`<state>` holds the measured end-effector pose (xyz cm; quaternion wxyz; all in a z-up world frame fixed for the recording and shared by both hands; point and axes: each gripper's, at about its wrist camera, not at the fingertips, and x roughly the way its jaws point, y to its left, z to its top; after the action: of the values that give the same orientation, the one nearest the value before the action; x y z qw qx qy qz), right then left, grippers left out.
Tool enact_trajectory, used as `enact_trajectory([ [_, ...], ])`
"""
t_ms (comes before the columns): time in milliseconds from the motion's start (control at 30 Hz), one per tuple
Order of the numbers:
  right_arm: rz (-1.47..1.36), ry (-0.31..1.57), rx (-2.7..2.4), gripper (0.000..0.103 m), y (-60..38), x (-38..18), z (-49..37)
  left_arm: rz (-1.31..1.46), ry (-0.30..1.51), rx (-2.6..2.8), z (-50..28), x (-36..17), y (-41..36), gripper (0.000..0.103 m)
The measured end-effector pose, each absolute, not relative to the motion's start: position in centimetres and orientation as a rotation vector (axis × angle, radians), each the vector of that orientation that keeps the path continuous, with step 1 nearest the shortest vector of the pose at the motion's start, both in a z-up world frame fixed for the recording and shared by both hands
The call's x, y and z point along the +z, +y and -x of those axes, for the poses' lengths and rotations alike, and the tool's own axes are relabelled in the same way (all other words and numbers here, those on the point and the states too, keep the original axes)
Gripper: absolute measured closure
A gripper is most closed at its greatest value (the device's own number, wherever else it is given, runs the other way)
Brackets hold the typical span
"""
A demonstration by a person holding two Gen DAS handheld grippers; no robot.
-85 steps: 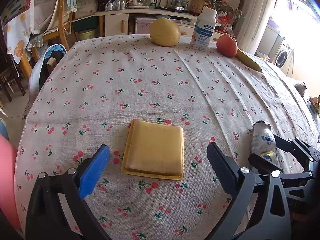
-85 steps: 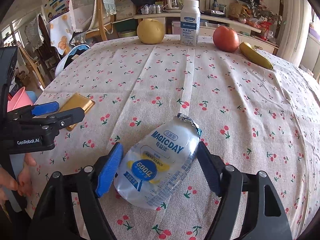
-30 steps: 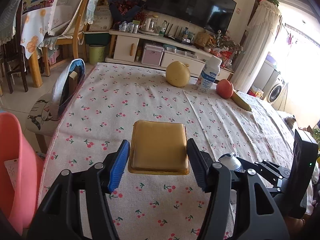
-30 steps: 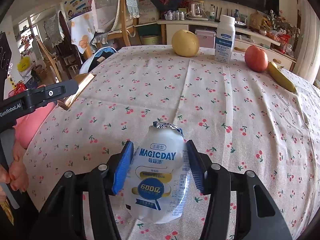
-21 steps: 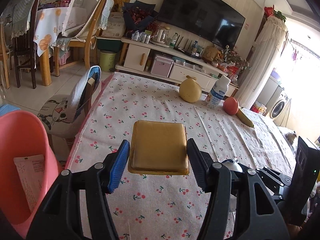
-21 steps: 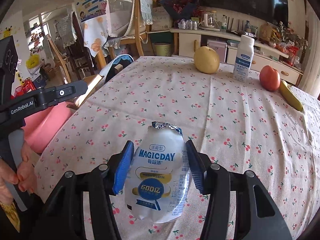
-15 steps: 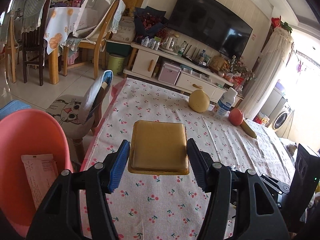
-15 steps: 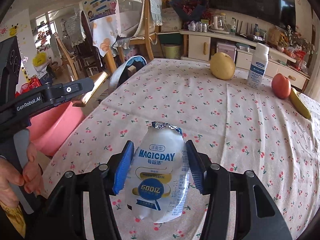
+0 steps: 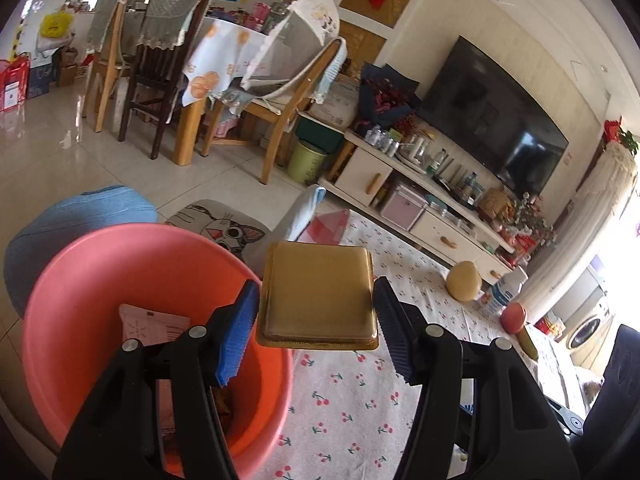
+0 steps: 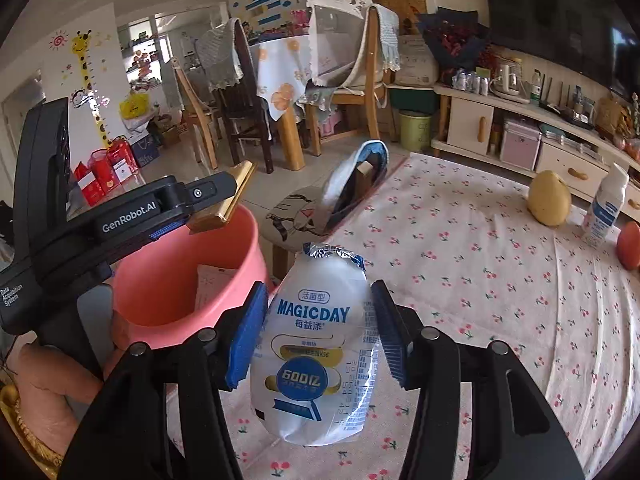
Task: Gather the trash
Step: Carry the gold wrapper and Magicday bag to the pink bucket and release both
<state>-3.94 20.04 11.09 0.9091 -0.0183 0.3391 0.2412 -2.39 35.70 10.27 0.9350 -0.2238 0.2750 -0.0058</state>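
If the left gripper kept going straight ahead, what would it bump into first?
Probably the cat-print stool just past the gold tray that the left gripper holds. The pink bin sits lower and to its left, so it would likely pass over that; depth is unclear.

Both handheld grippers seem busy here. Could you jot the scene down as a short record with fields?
left gripper: jaws shut on the gold tray, held at the pink bucket's near rim
right gripper: jaws shut on the MAGICDAY bottle, above the table edge
pink bucket: beside the table, paper wrapper inside
table: cherry-print cloth; yellow fruit, white bottle at far end
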Motion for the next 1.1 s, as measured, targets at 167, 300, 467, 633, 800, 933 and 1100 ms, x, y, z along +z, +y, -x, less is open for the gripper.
enact_trajectory([
  [167, 0.067, 0.688, 0.555, 0.049, 23.9, 11.5, 3.2, 0.5, 0.544, 0.094, 3.0, 10.2, 38.9, 0.043],
  [300, 0.087, 0.68, 0.601, 0.049, 26.5, 11.7, 2.7, 0.531, 0.546, 0.144, 3.2, 9.9, 40.9, 0.043],
  [467, 0.111, 0.679, 0.641, 0.049, 29.2, 11.4, 2.0, 0.568, 0.557, 0.185, 3.2, 9.3, 42.8, 0.043],
  [633, 0.137, 0.694, 0.676, 0.048, 31.1, 10.3, 1.3, 0.588, 0.574, 0.211, 3.3, 8.7, 43.7, 0.043],
  [800, 0.116, 0.702, 0.62, 0.031, 30.2, 9.7, 1.0, 0.586, 0.585, 0.253, 3.2, 8.5, 44.2, 0.032],
  [933, 0.076, 0.702, 0.58, 0.021, 28.1, 10.0, 1.3, 0.569, 0.563, 0.29, 3.6, 8.7, 44.1, 0.018],
  [1100, 0.081, 0.694, 0.509, 0.015, 25.4, 10.1, 2.2, 0.524, 0.559, 0.286, 3.4, 9.3, 42.9, 0.008],
])
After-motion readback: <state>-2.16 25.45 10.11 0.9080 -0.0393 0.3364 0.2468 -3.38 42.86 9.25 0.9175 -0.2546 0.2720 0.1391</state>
